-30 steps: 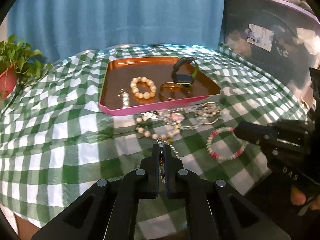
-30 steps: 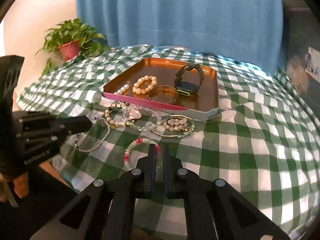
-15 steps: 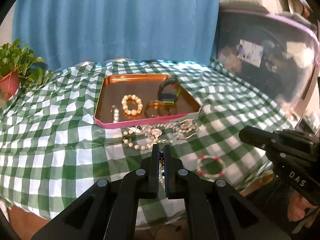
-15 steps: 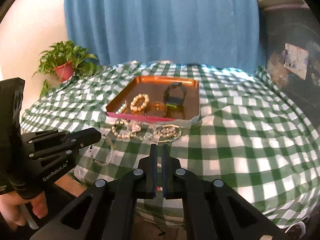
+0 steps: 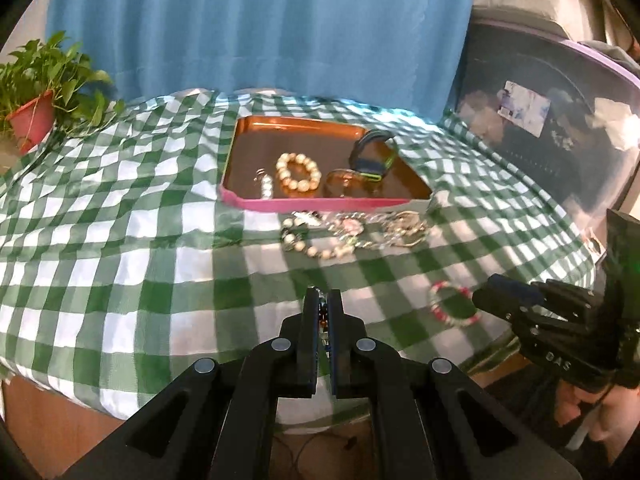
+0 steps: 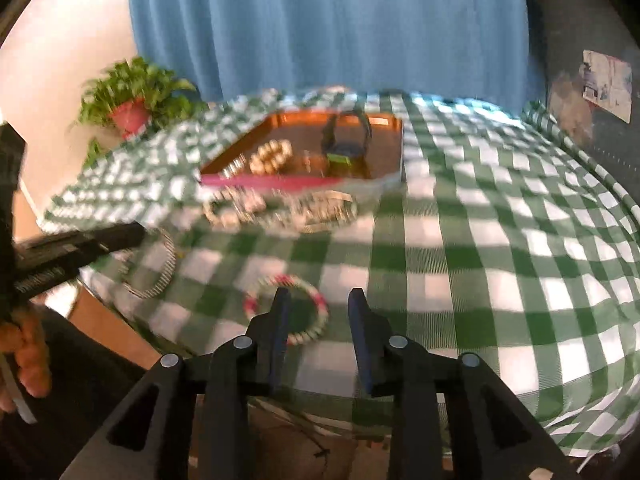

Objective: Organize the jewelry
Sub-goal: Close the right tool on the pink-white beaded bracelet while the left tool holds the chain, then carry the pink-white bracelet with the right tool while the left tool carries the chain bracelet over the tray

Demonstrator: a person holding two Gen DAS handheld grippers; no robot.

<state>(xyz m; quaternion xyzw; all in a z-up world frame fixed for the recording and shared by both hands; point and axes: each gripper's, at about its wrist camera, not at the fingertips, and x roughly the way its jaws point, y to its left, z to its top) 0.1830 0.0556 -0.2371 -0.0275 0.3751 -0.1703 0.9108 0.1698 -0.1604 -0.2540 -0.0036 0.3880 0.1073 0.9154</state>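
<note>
A copper tray with a pink front rim [image 5: 320,203] [image 6: 280,181] sits mid-table and holds a pearl bracelet [image 5: 298,171], a bangle and a dark watch [image 5: 372,156]. A tangle of bead bracelets [image 5: 352,234] lies just in front of it. My left gripper [image 5: 323,304] is shut on a silver bead chain [image 6: 160,276] that hangs from it near the table's front edge. A pink and white bead bracelet [image 6: 288,308] [image 5: 454,306] lies on the cloth. My right gripper [image 6: 319,300] is open, just in front of this bracelet.
A green and white checked cloth [image 5: 120,240] covers the table. A potted plant [image 5: 36,112] stands at the far left. A blue curtain [image 5: 260,28] hangs behind. A dark bin [image 5: 560,128] stands to the right.
My right gripper has opened and moved in toward the pink and white bracelet. My left gripper stays shut on the chain and has drawn back from the tray.
</note>
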